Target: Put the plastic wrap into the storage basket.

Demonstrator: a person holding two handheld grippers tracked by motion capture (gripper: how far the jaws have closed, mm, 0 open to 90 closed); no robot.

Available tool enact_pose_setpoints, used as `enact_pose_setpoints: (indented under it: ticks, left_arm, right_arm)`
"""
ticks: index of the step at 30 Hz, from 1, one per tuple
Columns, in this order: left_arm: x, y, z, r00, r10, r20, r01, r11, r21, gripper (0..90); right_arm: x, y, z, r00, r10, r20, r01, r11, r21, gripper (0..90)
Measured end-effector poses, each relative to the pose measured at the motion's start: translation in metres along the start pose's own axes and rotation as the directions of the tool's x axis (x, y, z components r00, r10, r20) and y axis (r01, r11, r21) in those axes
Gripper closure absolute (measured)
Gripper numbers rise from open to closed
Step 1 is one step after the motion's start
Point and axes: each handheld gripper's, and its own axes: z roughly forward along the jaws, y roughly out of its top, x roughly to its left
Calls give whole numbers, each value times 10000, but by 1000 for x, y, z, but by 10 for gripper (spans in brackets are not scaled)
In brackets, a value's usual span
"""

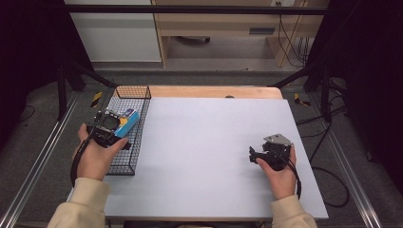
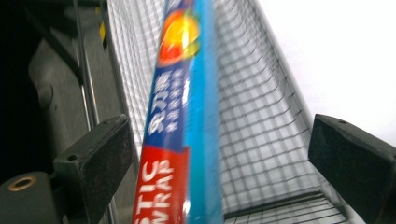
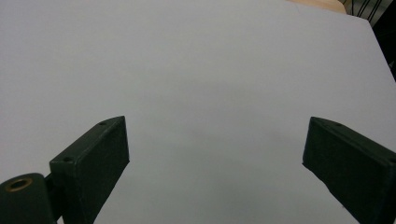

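Black pads of the left tongs stand spread wide in the left gripper view, and a long blue box of plastic wrap runs up between them. The box lies close against the left pad, though whether it touches that pad is unclear, and a wide gap parts it from the right pad, so nothing is pinched. Its near end carries a red panel with white letters; farther up come white characters on dark blue and an orange and yellow print. The box sits inside a black wire basket, whose mesh wall and floor show behind it.

From the high view, the left tongs hang over the basket at the left edge of the worktop, held in the person's left hand, with the blue box just beyond them in the basket's middle stretch.

Well apart, near the right edge of the worktop, the right hand holds the right tongs. In the right gripper view the right tongs are spread wide too, with bare pale grey worktop between the pads.
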Motion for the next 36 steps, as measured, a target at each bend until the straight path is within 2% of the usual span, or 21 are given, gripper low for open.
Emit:
enact_pose_setpoints:
  ticks: [6,12,20,24,27,29,31,33,36]
  left_arm:
    - [-18,6,-16,9976,617,312,-592,9954,-753,53]
    - [-35,14,-22,9924,1027,674,-932,9870,-1308,51]
    - [-52,26,-34,9822,1626,938,-1428,9716,-1884,52]
    - [-59,30,-36,9745,1914,1169,-1640,9636,-2111,52]
    - [-62,32,-34,9698,2064,1303,-1741,9591,-2233,52]
    - [-63,35,-32,9663,2188,1359,-1798,9508,-2522,51]
    - [-63,35,-30,9674,2107,1406,-1655,9460,-2789,54]
    - [-65,35,-29,9667,2121,1428,-1646,9436,-2873,54]
    - [-70,35,-30,9677,2083,1421,-1575,9395,-3043,53]
  right_arm:
    - [0,0,-1,10000,41,63,-41,10000,-11,72]
    - [-3,0,-3,9999,70,113,-69,9999,-93,70]
    - [-5,0,-5,9997,164,177,-161,9997,-160,64]
    - [-5,0,-4,9997,130,212,-126,9998,-176,64]
    - [-6,0,-5,9996,136,252,-131,9997,-216,64]
    - [-7,-1,-5,9995,153,273,-147,9997,-212,62]
    - [-7,-1,-5,9992,236,312,-230,9996,-176,60]
    - [-9,-1,-5,9993,100,371,-91,9997,-225,59]
    - [-9,-2,-6,9987,143,491,-134,9997,-191,59]
